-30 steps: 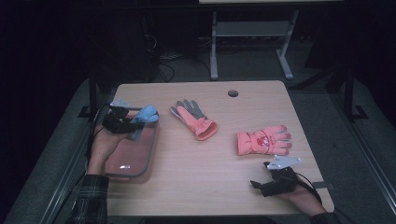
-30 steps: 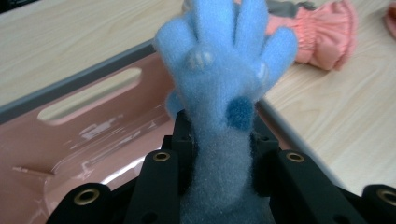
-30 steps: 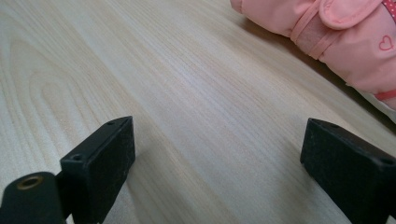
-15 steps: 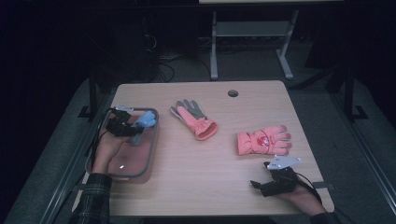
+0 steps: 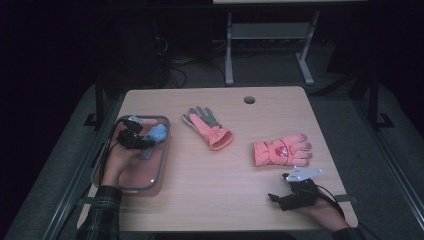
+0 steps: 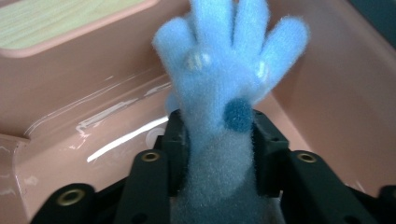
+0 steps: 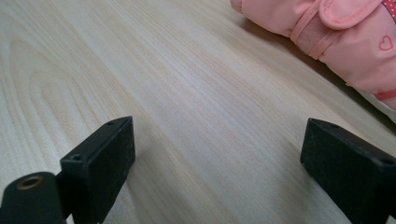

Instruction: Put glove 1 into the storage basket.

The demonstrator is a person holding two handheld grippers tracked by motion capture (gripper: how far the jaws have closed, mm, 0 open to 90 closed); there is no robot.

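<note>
A fuzzy light-blue glove (image 6: 229, 93) is clamped at its cuff between the jaws of my left gripper (image 6: 217, 149), fingers spread, just above the floor of the pink tray (image 6: 70, 107). From above, the left gripper (image 5: 142, 140) and blue glove (image 5: 157, 133) sit inside the tray's far end (image 5: 100, 167). My right gripper (image 5: 279, 199) rests open on the table near the front right edge. Nothing lies between its jaws (image 7: 219, 163). A pink glove (image 7: 345, 42) lies just beyond it.
The wooden table (image 5: 240, 200) holds a pink-and-grey glove (image 5: 207, 127) near the middle and the pink padded glove (image 5: 281, 150) to the right. A cable hole (image 5: 249, 100) sits near the far edge. A metal stand (image 5: 265, 35) is on the floor behind.
My left gripper has carried the blue glove a little nearer and lower into the tray. The right gripper has stayed put.
</note>
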